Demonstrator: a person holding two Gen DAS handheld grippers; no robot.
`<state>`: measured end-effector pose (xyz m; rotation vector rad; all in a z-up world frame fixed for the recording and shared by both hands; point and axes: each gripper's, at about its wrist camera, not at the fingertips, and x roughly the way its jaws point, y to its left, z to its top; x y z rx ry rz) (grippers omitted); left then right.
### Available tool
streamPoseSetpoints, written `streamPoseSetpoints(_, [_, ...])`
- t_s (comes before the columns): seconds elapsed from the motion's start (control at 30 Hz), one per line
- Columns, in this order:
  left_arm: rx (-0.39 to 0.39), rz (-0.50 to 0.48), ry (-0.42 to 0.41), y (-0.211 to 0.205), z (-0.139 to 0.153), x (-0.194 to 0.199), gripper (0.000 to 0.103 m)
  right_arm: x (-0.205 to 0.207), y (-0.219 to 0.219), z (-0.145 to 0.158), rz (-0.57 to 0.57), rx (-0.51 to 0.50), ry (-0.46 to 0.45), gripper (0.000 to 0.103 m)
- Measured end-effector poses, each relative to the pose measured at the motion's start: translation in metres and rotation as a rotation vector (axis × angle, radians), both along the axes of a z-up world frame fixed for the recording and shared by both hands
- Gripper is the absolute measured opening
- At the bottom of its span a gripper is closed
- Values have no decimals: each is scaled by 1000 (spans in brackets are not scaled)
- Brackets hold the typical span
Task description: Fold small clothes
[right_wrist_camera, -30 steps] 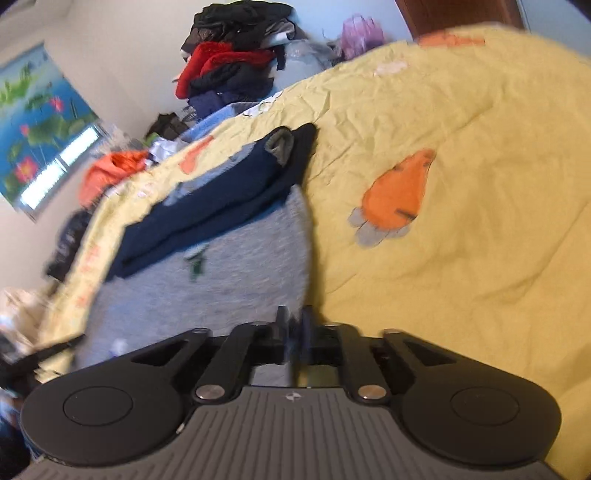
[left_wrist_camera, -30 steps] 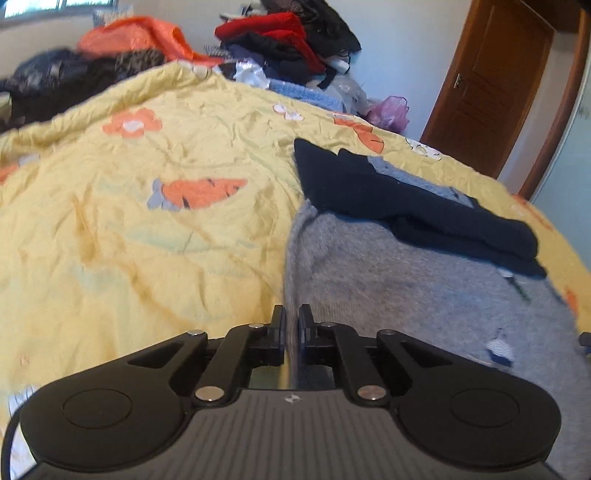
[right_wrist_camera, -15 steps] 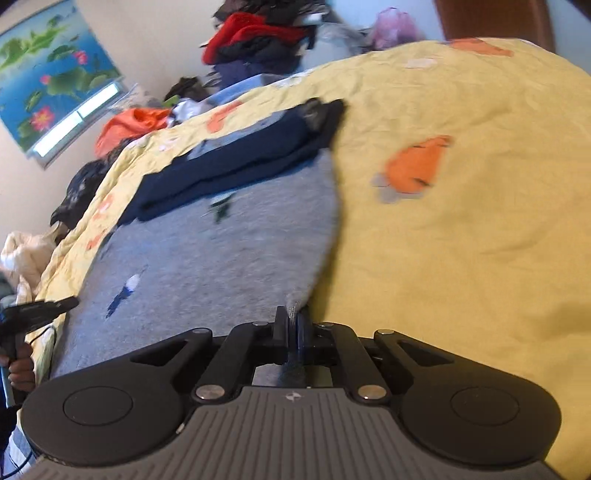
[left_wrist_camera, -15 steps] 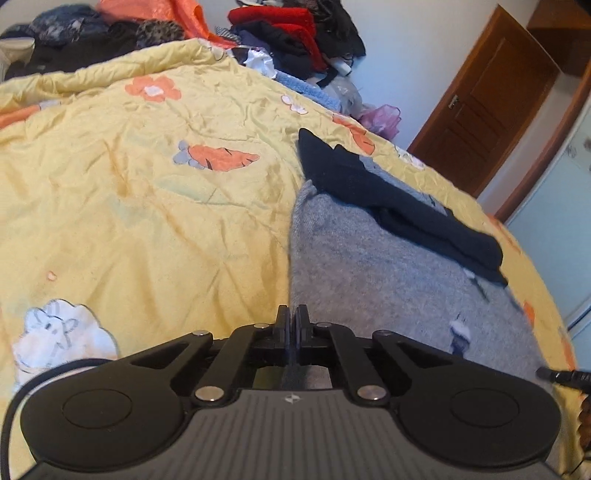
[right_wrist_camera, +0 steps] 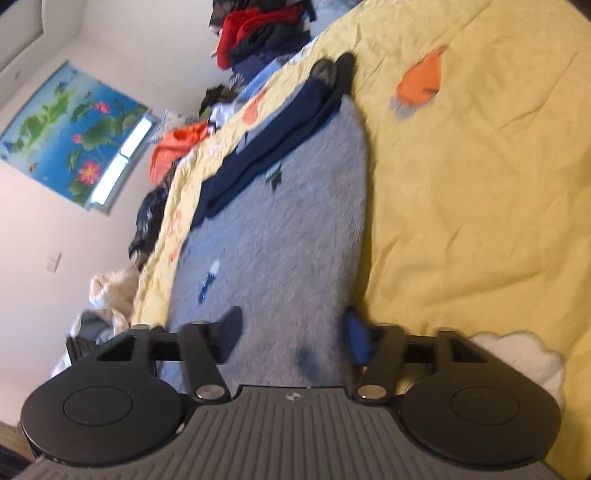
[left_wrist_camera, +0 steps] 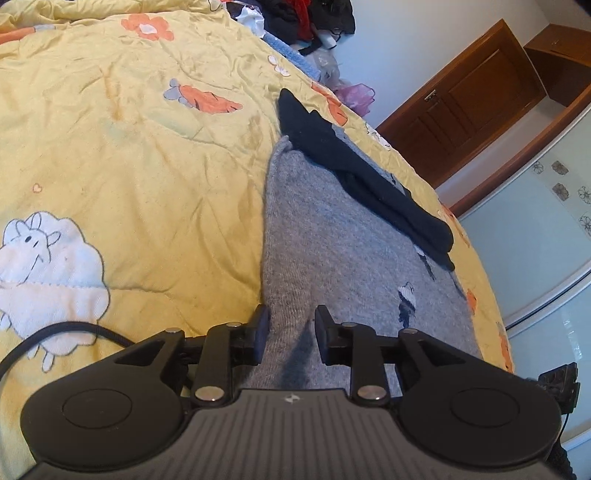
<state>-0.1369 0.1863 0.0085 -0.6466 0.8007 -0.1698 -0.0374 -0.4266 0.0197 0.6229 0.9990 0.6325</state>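
Observation:
A grey knit garment (left_wrist_camera: 343,251) lies flat on the yellow quilt (left_wrist_camera: 129,177), with a dark navy folded garment (left_wrist_camera: 354,173) across its far end. My left gripper (left_wrist_camera: 291,330) is open, its fingers astride the grey garment's near left edge. In the right wrist view the grey garment (right_wrist_camera: 280,229) and the navy garment (right_wrist_camera: 273,147) show again. My right gripper (right_wrist_camera: 295,330) is open wide over the grey garment's near right edge.
A pile of red, black and orange clothes (right_wrist_camera: 258,33) sits at the bed's far end. A wooden door (left_wrist_camera: 465,107) and a glass wardrobe (left_wrist_camera: 546,229) stand to the right. A cable (left_wrist_camera: 55,332) trails on the quilt by my left gripper.
Both grippers were shut on the grey garment's near edge and have opened, letting it go. The garment now lies flat on the quilt.

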Motion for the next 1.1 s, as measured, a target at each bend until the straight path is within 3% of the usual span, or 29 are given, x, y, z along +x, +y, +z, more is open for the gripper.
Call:
streamPoseSetpoints(0.07, [27, 3, 11, 0, 4, 3, 26, 0, 6, -1, 6, -61, 4, 13])
streamPoseSetpoints(0.13, [59, 6, 18, 1, 7, 2, 26, -1, 3, -3, 6, -47, 2, 12])
streamPoseSetpoints(0.3, [49, 5, -1, -6, 3, 0, 25, -1, 4, -6, 25, -23, 15, 13])
streamPoseSetpoints(0.37, [125, 32, 9, -15, 5, 1, 6, 0, 9, -6, 27, -32, 5, 12])
streamPoseSetpoints(0.53, [277, 4, 13, -20, 15, -6, 5, -7, -7, 7, -35, -154, -49, 8])
streamPoseSetpoints(0.67, [294, -18, -9, -21, 15, -10, 7, -9, -20, -1, -62, -110, -36, 7])
streamPoseSetpoints(0.73, [259, -9, -14, -21, 18, -16, 10, -11, -19, -3, -82, -84, -35, 15])
streamPoseSetpoints(0.8, [221, -27, -27, -22, 23, -27, 11, -17, -21, -2, -93, -27, -25, 43])
streamPoseSetpoints(0.87, [235, -39, -38, -22, 26, -40, 15, -28, -22, 3, -87, -5, -37, 57])
streamPoseSetpoints(1.03, [301, 134, -1, 33, 32, -79, 16, -58, -24, 8, -80, -26, -40, 59])
streamPoseSetpoints(1.1, [377, 240, 15, 65, 44, -98, 16, -70, -31, 8, -100, -13, -34, 66])
